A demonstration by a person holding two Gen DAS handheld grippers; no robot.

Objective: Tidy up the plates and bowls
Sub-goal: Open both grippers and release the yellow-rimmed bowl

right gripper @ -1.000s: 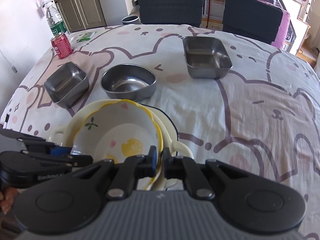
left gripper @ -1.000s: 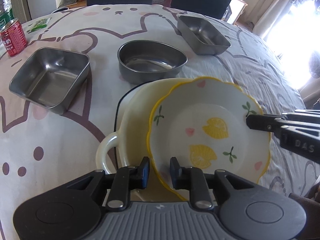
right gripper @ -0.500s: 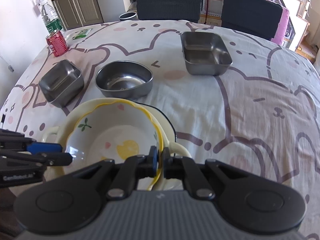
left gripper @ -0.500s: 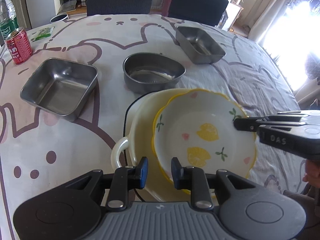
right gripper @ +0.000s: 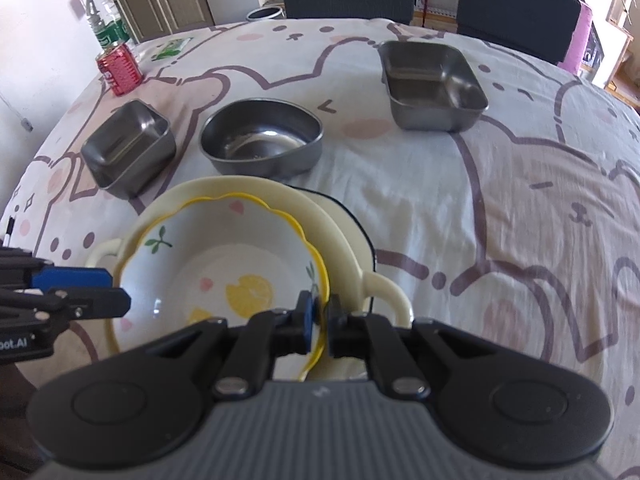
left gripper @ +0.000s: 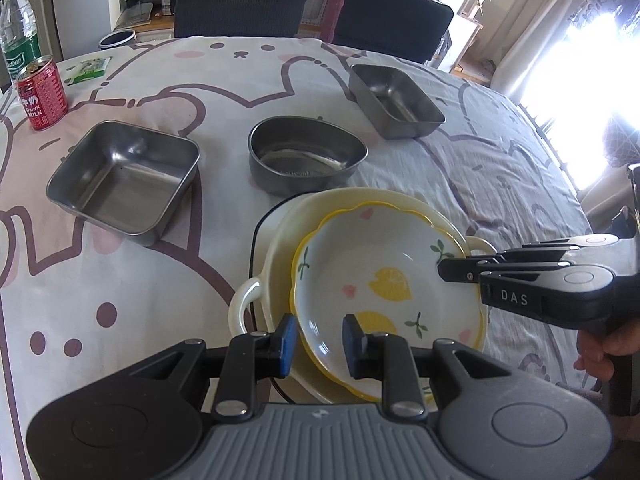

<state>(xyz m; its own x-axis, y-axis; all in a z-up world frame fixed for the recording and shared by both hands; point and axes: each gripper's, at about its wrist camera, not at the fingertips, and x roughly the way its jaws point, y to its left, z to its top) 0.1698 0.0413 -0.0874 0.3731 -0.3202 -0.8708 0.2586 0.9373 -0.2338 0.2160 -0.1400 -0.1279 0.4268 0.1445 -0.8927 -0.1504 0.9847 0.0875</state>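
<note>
Right claw [right gripper: 320, 314] pinches the scalloped yellow-rimmed lemon-print bowl [left gripper: 384, 280] by its rim; left claw [left gripper: 318, 340] narrowly parted, straddling the opposite rim without touching.

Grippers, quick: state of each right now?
Left gripper: open, straddling the lemon-print scalloped bowl's rim.
Right gripper: shut on that bowl's rim.

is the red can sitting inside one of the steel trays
No, the red can stands upright on the tablecloth, apart from the nearest square steel tray.
</note>
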